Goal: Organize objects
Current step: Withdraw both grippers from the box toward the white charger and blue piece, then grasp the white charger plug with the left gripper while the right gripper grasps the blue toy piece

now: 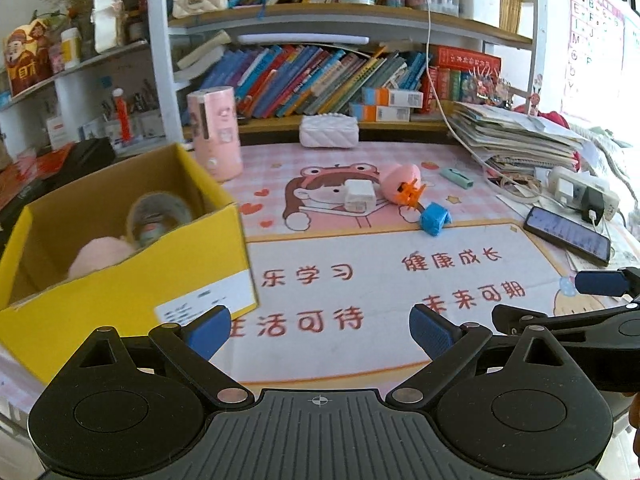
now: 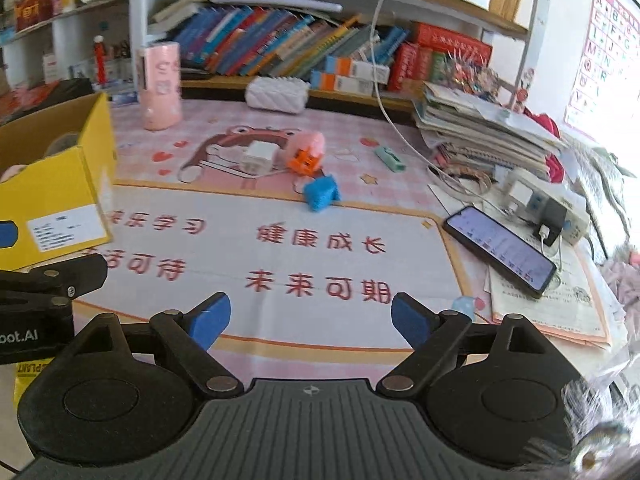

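A yellow cardboard box [image 1: 132, 276] stands at the left of the desk mat, also in the right wrist view [image 2: 56, 200]; a tape roll [image 1: 158, 216] and a pink soft thing [image 1: 100, 254] lie inside. On the mat's far middle lie a white charger [image 1: 357, 196], a pink round toy [image 1: 398, 180], an orange clip [image 1: 412, 194], a blue tape roll [image 1: 434, 220] and a mint green clip [image 1: 456, 178]. My left gripper [image 1: 320, 330] is open and empty above the near mat, beside the box. My right gripper [image 2: 310, 322] is open and empty.
A phone [image 2: 500, 250] on a cable and a power strip [image 2: 548, 206] lie at the right, beside a paper stack [image 2: 480, 128]. A pink cylinder [image 1: 216, 132] and a white quilted pouch [image 1: 328, 130] stand at the back, under bookshelves [image 1: 320, 76].
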Available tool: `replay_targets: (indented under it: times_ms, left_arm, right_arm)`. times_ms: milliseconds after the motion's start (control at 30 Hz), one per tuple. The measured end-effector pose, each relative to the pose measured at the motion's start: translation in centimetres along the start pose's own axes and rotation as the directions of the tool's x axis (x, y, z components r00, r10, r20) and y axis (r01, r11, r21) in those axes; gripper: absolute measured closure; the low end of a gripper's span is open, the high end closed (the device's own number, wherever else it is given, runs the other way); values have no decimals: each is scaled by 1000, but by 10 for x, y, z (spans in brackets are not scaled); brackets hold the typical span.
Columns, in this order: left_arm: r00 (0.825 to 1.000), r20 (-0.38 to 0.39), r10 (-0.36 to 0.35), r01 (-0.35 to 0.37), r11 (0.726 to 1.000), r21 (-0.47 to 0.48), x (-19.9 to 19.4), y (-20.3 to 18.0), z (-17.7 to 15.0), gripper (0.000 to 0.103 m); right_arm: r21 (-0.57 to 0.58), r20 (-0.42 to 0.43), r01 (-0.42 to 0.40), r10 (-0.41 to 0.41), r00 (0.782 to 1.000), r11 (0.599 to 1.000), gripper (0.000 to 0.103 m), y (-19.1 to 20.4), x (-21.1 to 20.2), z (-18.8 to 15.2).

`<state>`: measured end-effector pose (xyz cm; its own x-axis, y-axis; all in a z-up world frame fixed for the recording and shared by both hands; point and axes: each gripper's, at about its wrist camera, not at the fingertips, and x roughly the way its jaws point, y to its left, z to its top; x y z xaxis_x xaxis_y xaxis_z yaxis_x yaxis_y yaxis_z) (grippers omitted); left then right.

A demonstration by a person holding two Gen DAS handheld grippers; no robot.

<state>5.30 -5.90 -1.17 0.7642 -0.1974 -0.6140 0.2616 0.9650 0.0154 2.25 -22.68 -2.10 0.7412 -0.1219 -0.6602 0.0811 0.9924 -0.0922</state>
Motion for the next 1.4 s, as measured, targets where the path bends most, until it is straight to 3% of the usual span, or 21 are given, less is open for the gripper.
replay_targets:
  times_ms: [667, 767, 933, 1400]
  left_arm:
    - [998, -21, 60, -62, 995, -80, 79, -26, 56, 5]
    - [997, -29, 76, -78, 993, -88, 88, -30, 62, 5]
    - [994, -46, 101, -105, 990, -94, 105, -36, 72, 5]
    - [986, -90, 141, -151, 983, -107, 158, -45, 103, 7]
  right_arm:
    - [-66, -39, -62, 59, 997, 996, 15, -44, 88, 68]
    - [-73, -42, -95, 92, 995, 993, 20, -50, 103, 78]
    - [-101, -76, -151, 143, 987, 983, 39, -52, 130, 89]
    - [-151, -112, -272, 257, 960, 950, 41, -51, 201, 106]
